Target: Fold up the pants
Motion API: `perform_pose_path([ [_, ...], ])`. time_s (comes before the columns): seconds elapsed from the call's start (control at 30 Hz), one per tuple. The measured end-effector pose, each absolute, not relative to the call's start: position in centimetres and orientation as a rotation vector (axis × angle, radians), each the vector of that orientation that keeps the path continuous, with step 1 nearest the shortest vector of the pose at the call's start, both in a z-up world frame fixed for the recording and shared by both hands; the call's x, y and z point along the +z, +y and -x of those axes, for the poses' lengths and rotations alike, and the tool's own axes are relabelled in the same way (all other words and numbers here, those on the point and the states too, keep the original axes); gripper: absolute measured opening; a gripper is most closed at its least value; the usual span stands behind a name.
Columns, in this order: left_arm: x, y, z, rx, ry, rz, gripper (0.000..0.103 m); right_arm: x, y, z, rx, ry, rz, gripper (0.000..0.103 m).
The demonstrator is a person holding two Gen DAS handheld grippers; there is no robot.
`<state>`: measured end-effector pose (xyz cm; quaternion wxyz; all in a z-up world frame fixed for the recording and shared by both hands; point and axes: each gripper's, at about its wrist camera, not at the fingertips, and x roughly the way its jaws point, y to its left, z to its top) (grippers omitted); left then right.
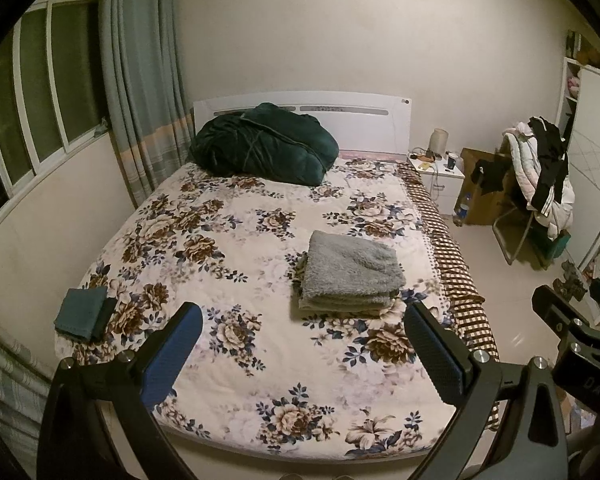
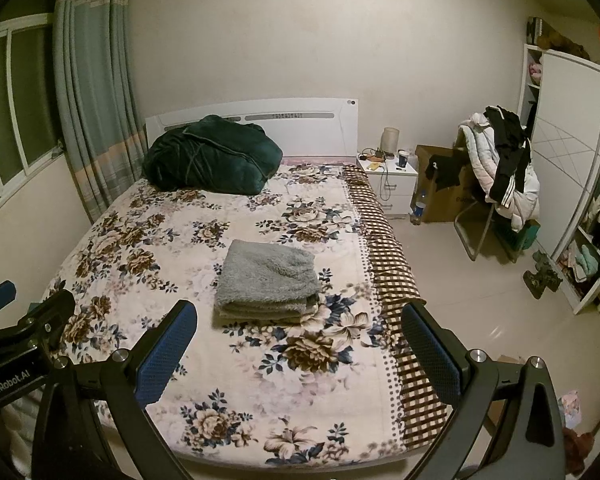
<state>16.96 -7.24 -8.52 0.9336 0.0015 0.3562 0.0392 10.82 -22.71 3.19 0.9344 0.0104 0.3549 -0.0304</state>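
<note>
Folded grey pants (image 1: 352, 270), thick and fleecy, in a squarish stack of soft layers on the right half of the bed (image 1: 235, 240), near its checked brown-and-cream edge (image 1: 452, 256). Same stack from the right wrist view (image 2: 267, 278), resting flat on the smooth floral sheet.

Left gripper (image 1: 304, 344) raised over the foot of the bed, well apart from the pants, jaws spread wide and holding nothing; fingers (image 1: 175, 352) black and angular with blue dimpled pads. Right gripper (image 2: 300, 344) likewise over the foot of the bed, wide open, empty.

Bulky dark green quilt (image 1: 263, 146), plush and rumpled, heaped against the white headboard (image 1: 364, 120). Small flat teal cloth (image 1: 83, 312), folded square, at the bed's left edge. Pleated grey-green curtain (image 1: 139, 80) beside the window. Chair (image 1: 536, 184) draped with puffy white and black clothes.
</note>
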Motion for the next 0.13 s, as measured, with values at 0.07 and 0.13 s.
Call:
perform_pose_path([
  [0.07,-8.60,-7.16,-17.00,0.080,0.726,-0.005,0.103,3.19,-22.64,-10.85,-0.063,0.725,-0.021,0.103],
  [0.13,-8.44,-7.12,-16.84,0.081,0.724,0.000,0.103,3.13,-22.66,-10.80,-0.063,0.725,-0.023,0.103],
])
